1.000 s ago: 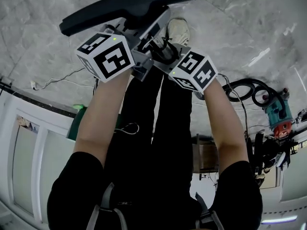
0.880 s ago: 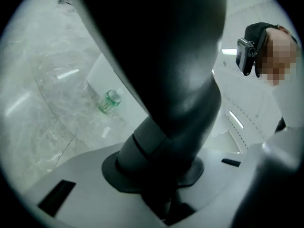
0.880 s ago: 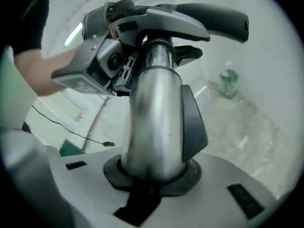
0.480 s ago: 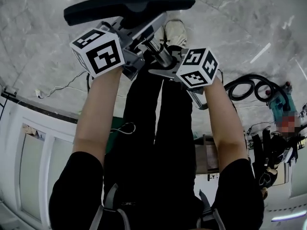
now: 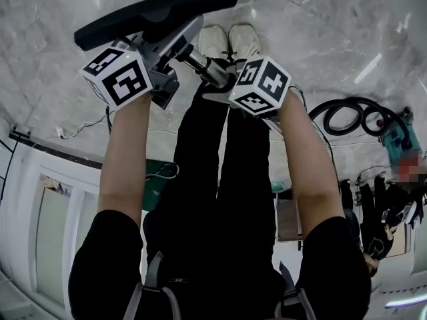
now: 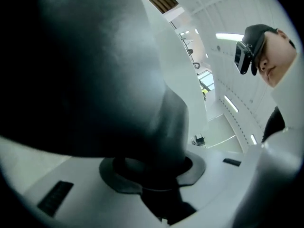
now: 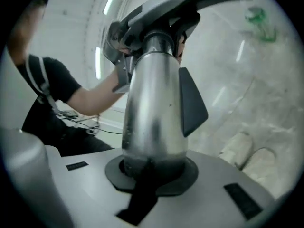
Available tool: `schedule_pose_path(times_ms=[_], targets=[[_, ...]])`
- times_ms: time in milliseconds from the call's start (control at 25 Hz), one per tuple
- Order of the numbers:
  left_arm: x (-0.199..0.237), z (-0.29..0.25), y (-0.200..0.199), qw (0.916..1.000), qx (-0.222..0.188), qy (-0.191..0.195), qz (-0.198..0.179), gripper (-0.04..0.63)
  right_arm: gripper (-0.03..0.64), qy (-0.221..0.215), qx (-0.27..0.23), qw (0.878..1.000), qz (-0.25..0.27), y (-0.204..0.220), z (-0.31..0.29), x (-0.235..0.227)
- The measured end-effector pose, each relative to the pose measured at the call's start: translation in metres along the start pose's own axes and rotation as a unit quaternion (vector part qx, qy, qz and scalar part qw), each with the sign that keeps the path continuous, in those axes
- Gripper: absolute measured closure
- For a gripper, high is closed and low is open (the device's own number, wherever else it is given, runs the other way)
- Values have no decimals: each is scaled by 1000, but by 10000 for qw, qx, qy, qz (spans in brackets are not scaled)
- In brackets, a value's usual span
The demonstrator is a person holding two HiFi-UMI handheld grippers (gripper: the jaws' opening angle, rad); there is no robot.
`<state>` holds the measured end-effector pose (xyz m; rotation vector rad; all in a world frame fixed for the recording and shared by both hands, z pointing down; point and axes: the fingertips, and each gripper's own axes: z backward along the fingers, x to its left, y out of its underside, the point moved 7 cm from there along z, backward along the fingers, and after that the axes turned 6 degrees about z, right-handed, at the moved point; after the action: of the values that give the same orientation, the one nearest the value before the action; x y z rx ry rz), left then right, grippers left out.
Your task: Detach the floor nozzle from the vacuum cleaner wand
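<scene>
**Nozzle and wand aloft, one in each gripper**

Holds the floor nozzle (image 5: 153, 12) in the air above the marble floor (image 5: 320, 32), over a pair of pale shoes (image 5: 230, 40). Keeps its long black bar crosswise in the head view, long axis tilted from lower left up to upper right. Clamps the nozzle's dark neck in the fingers of the left gripper (image 5: 165, 47) (fingers easing apart at this moment, yet with the neck filling the gap and touching them). Clamps the silver wand (image 7: 154, 113) in the fingers of the right gripper (image 7: 152, 167), closing tighter on the tube just beside a dark wedge-shaped tab (image 7: 192, 101). Points the wand up and to the left in the head view, from the right gripper toward the nozzle's neck, across the bar's long axis rather than along it. Shows the wand's far end seated in that neck, not yet pulled out. Leaves a coiled black hose (image 5: 350, 115) on the floor, well off to the right.
</scene>
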<state>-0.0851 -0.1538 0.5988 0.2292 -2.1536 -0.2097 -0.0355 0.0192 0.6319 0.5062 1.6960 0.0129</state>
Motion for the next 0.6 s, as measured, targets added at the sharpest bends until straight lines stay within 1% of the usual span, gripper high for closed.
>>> schedule_pose_path(times_ms=[40,80,120,160,200,240,280,320,360,400,440,480,520,560,600], targets=[[-3,2,4,9998,-14,182,36,456,558,-589,-52,9982,-131,3,1,7],[-7,5,7,9993,-63,374,75,456,558,-1141,-112,9931,-250,6,2,15],[-12,8,10,9984,-107,549,104,456,558,-1625,-186,9859,-351,9,3,23],[-15,9,13,9975,-127,689,113,456,558,-1969,-266,9791,-421,11,4,28],[-18,8,14,9969,-129,774,95,456,558,-2108,-334,9759,-446,13,5,30],[-19,5,15,9968,-127,784,60,456,558,-1988,-371,9784,-424,15,6,29],[-18,1,15,9973,-136,717,13,456,558,-1579,-368,9861,-359,16,6,25],[-17,-2,14,9982,-151,586,-50,456,558,-883,-328,9952,-259,16,5,21],[-14,-5,12,9991,-152,388,-128,454,560,83,-256,9995,-133,16,4,14],[-11,-8,10,9996,-139,120,-205,454,560,1295,-145,9915,23,16,4,6],[-8,-10,8,9994,-137,-178,-274,454,560,2636,6,9644,220,17,3,-5],[-6,-11,8,9983,-165,-441,-330,454,560,3840,170,9222,438,18,1,-15],[-6,-10,9,9972,-208,-614,-368,454,560,4601,304,8851,630,19,-1,-22],[-6,-6,11,9968,-253,-657,-387,454,561,4735,380,8767,756,20,-2,-24],[-5,-1,11,9972,-325,-548,-393,456,561,4195,392,9035,792,22,-3,-21]])
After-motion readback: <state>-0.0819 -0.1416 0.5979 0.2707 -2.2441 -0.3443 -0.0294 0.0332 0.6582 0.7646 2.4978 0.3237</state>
